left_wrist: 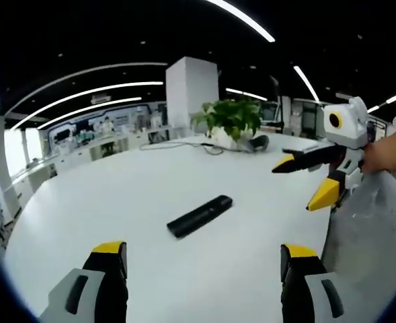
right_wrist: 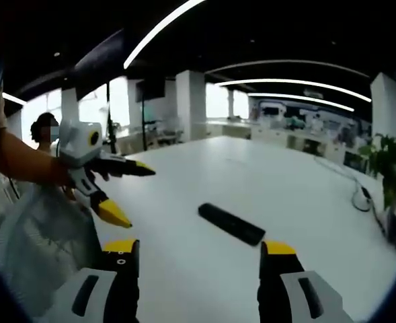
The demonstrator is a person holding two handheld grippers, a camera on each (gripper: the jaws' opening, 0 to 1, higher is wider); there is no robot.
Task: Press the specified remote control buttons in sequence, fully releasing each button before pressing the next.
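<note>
White surface carries the black remote control, lying flat near its centre, untouched. A potted plant stands well beyond the remote control. Left hand-held gripper hovers just short of the remote control, jaws spread. Right hand-held gripper hovers near it, jaws likewise spread.

Bare bench lies open all round the remote; the potted plant and cables stand well apart at the far edge; a plastic bag crowds one side.
</note>
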